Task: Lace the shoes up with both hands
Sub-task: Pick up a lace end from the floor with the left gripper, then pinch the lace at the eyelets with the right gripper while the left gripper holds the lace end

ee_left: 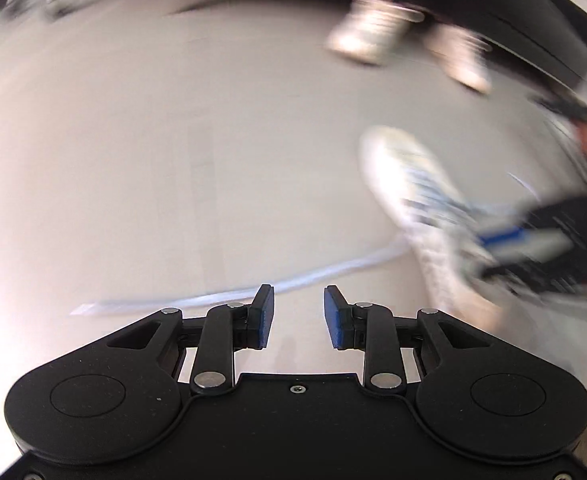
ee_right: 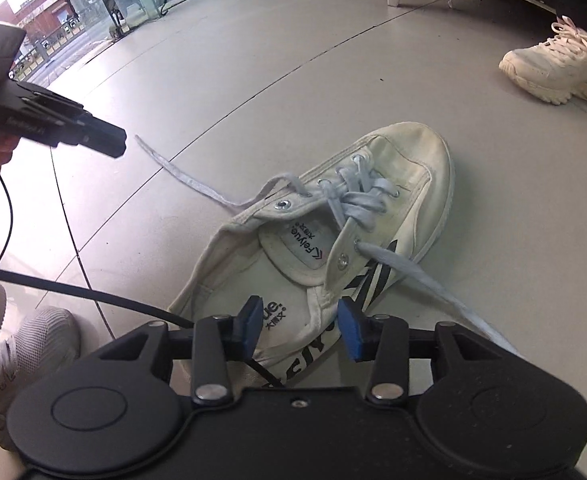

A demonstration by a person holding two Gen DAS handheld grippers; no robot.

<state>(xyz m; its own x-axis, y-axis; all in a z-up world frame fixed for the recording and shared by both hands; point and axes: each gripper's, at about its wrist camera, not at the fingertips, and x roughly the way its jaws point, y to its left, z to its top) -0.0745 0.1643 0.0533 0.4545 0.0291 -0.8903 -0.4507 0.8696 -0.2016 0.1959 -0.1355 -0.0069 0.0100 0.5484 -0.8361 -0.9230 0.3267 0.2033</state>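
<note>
On the floor just beyond the right gripper (ee_right: 298, 322) lies the shoe (ee_right: 373, 216) — lower eyelets crossed, top eyelets bare, both lace ends (ee_right: 197, 184) trailing loose. Left gripper (ee_left: 298, 316) hovers left of it; both sets of fingers spread, empty.

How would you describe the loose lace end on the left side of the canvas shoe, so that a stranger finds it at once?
On the grey floor lies a cream canvas shoe. A flat pale grey lace end trails left toward the left claw. Unlike the other lace end, it lies beyond the shoe.
</note>
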